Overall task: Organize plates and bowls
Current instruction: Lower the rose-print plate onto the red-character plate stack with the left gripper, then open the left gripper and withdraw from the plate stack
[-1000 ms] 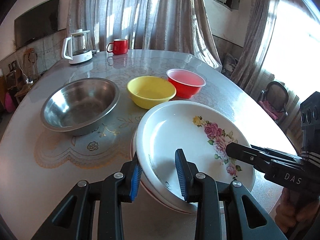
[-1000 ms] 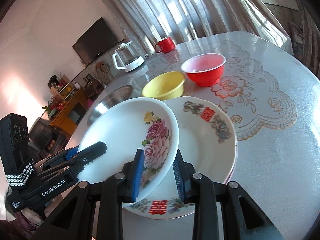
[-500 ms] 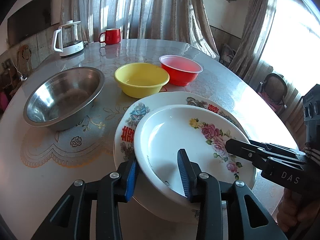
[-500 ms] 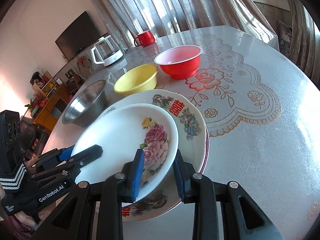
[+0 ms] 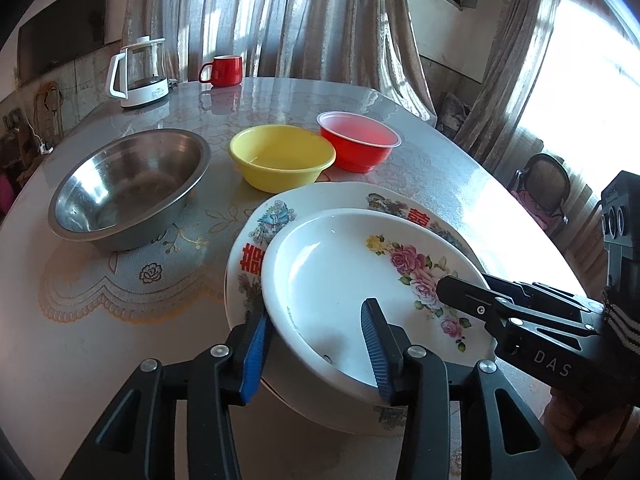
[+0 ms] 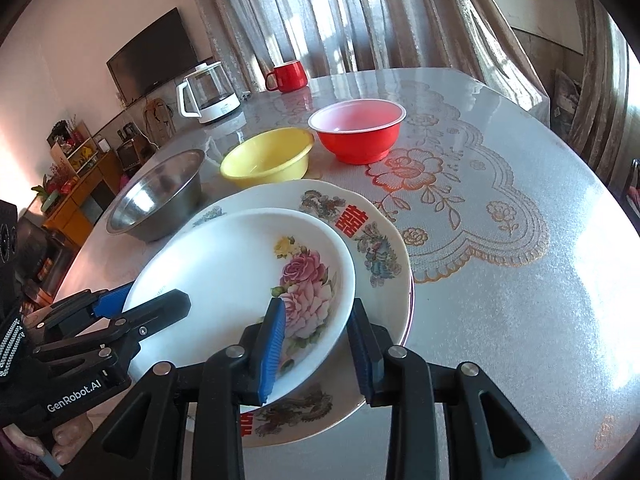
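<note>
Right gripper (image 5: pixel 532 328) body, white letters: "DAS".
Left gripper (image 6: pixel 80 364) body, white letters: "GenRobot.AI".
Large plate (image 6: pixel 384 240) rim, far side: a red double-happiness character, 囍, between coloured bird motifs.
Large plate, left rim in the left wrist view: the same red character.
Large plate, near rim in the right wrist view: a red character, partly hidden under the gripper.
Flowered plate (image 5: pixel 340 280), inner wall: a line of tiny print, too small to read.
</note>
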{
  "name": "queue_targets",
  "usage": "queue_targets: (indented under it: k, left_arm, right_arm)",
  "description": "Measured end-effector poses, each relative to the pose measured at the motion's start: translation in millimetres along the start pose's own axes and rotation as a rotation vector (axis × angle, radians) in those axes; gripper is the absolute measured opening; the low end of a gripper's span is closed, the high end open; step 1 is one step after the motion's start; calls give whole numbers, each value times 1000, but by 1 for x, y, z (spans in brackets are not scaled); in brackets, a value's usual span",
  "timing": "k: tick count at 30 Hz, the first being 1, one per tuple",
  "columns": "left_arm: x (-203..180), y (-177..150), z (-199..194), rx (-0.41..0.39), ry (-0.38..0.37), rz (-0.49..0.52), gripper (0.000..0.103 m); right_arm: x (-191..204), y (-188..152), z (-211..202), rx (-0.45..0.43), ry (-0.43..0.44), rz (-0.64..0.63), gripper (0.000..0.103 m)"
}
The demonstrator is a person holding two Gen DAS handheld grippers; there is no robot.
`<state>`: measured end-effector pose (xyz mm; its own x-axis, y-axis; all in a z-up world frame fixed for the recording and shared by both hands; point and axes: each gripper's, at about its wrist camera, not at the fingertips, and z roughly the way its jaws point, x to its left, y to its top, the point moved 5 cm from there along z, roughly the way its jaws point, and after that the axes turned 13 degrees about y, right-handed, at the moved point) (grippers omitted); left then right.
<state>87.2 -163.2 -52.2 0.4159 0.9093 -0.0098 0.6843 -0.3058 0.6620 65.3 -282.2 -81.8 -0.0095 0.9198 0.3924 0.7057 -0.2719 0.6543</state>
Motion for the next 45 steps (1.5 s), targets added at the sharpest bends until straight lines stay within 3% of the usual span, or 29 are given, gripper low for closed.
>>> queue_targets:
  k: [9, 27, 34, 45]
  left_arm:
    - [2, -1, -4, 4, -5, -31, 47]
    - [-6, -5, -16, -18, -34, 7, 52]
    - [3, -9, -19, -33, 5, -11, 52]
    - [49, -11, -27, -16, 86, -131, 54]
  right_arm:
    - [2, -1, -4, -14, -39, -23, 32]
    - [3, 1, -6, -24, -68, -39, 35]
    - [3, -1, -8, -19, -71, -44, 35]
    - [3, 0, -7, -15, -63, -14, 39]
